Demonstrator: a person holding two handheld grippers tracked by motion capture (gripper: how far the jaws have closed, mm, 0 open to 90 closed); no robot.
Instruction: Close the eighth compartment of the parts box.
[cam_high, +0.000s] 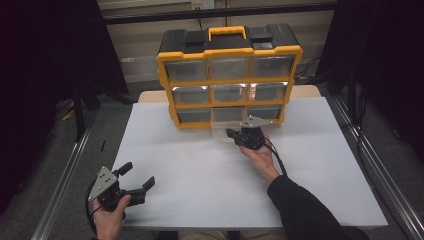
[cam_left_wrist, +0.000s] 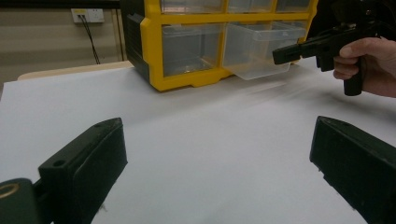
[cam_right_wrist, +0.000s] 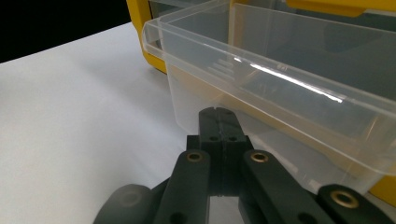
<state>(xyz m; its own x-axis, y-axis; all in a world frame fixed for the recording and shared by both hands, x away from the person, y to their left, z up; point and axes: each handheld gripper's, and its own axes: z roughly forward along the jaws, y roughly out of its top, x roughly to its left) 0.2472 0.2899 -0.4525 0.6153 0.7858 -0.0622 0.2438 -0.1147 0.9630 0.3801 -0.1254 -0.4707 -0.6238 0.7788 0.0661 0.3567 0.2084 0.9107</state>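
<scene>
A yellow and black drawer cabinet (cam_high: 230, 52) stands at the back middle of the white table (cam_high: 200, 170). Its clear bottom middle drawer (cam_high: 222, 117) is pulled partway out. My right gripper (cam_high: 231, 133) is shut with nothing between its jaws. In the right gripper view its tips (cam_right_wrist: 218, 114) sit low against the front wall of that drawer (cam_right_wrist: 280, 93). At the table's near left corner my left gripper (cam_high: 139, 175) rests open; in its own view the gripper (cam_left_wrist: 215, 154) has bare table between the jaws. The left gripper view also shows the drawer (cam_left_wrist: 261, 46) and the right gripper (cam_left_wrist: 280, 53).
The cabinet holds several other clear drawers, all pushed in. Metal rails (cam_high: 65, 175) run along the floor on both sides of the table. Dark curtains hang at left and right. A cable (cam_high: 277, 160) trails from the right gripper along the forearm.
</scene>
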